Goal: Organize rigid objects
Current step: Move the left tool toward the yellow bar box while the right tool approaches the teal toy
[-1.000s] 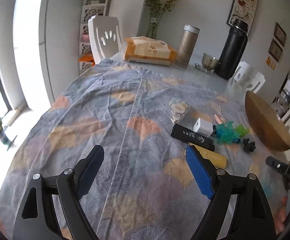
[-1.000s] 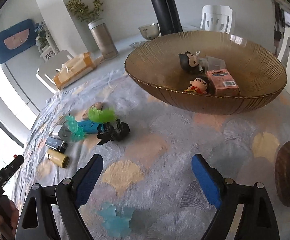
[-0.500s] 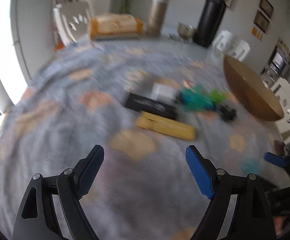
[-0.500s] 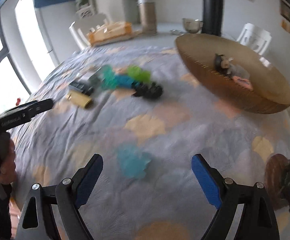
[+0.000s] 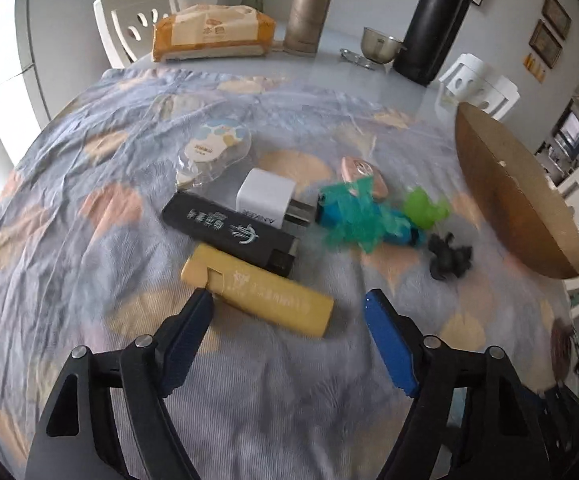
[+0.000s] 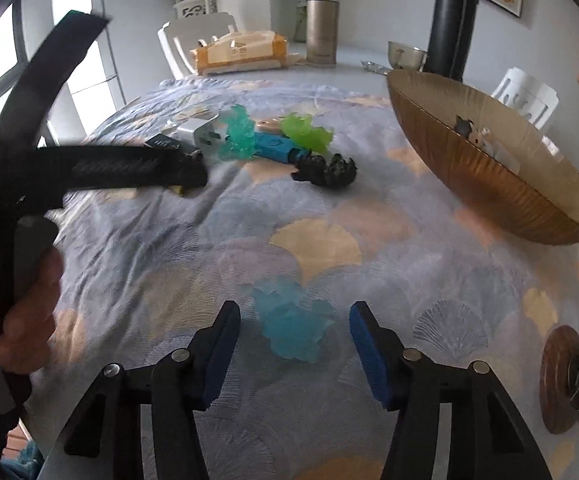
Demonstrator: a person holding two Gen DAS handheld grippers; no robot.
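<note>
Yellow plastic lighter [image 5: 257,292] lies flat on the patterned cloth, right between the left gripper [image 5: 287,306]'s closing jaws, pads not pressing it. Over at the right gripper [image 6: 293,330], a translucent pale-blue plastic figure [image 6: 293,328] sits between its closing jaws, nothing gripped.
</note>
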